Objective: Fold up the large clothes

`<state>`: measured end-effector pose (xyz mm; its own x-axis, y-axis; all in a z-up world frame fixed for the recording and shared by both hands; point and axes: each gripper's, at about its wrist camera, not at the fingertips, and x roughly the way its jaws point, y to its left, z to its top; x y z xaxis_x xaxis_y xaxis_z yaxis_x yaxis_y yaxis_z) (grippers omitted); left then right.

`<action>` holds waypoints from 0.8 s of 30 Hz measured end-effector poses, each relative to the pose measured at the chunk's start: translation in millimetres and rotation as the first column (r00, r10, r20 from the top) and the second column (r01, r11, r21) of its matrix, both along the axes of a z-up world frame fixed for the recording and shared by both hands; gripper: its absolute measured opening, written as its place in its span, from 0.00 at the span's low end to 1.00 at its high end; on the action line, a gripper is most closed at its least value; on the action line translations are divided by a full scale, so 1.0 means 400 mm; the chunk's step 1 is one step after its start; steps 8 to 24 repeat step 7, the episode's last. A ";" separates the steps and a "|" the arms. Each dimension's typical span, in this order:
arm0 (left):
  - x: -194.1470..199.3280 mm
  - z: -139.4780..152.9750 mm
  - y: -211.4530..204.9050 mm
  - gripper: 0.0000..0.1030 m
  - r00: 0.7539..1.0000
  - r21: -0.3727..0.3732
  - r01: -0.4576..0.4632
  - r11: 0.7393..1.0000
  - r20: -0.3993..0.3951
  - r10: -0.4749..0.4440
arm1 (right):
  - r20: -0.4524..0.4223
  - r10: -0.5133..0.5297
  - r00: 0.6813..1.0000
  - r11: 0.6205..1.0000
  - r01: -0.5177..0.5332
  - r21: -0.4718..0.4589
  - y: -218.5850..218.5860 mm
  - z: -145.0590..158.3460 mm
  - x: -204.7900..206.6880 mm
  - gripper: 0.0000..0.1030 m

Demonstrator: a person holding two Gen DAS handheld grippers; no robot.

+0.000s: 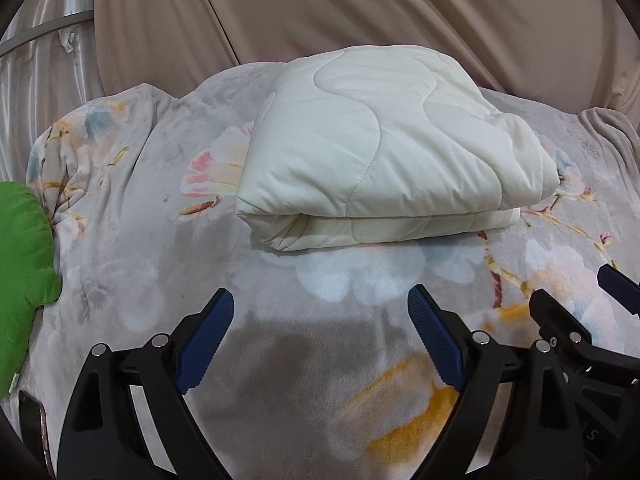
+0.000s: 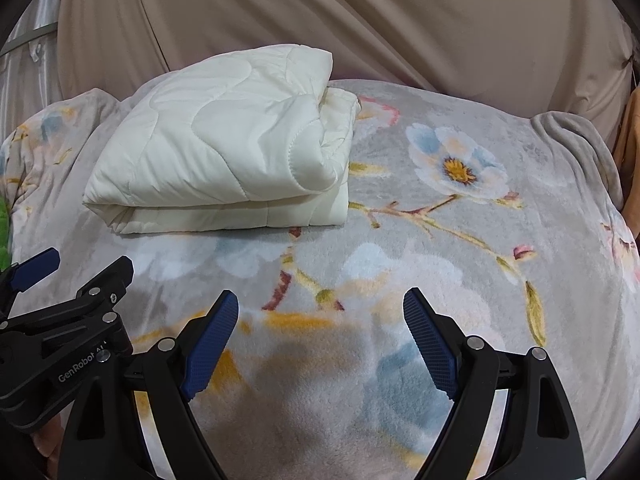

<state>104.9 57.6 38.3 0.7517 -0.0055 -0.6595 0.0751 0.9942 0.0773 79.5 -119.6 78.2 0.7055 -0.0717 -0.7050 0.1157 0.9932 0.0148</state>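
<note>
The cream quilt [image 1: 372, 152] lies folded into a thick, compact block on the flowered blanket [image 1: 132, 240], its rounded fold facing me and the layers stacked fairly squarely. From my left tongs [image 1: 320, 336] it sits at about twelve o'clock, a little ahead of the tips; from my right tongs [image 2: 320, 336] it is off toward ten o'clock, well apart from them. Both pairs stand wide apart with nothing between the pads, and neither touches the quilt. I judge the folding itself as good as done: no loose flap or trailing corner shows on the sides I can see, though the far side is hidden from me. What may be left is only a tidy of the slightly puffed right-hand corner where the edges bunch. A green cushion [image 1: 20, 264] rests at nine o'clock, clear of the work.
</note>
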 end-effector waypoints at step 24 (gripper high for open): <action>0.014 -0.005 0.008 0.87 0.996 -0.020 -0.002 1.000 -0.084 0.000 | -0.005 -0.005 1.000 1.000 0.005 -0.017 0.015 0.012 -0.006 0.80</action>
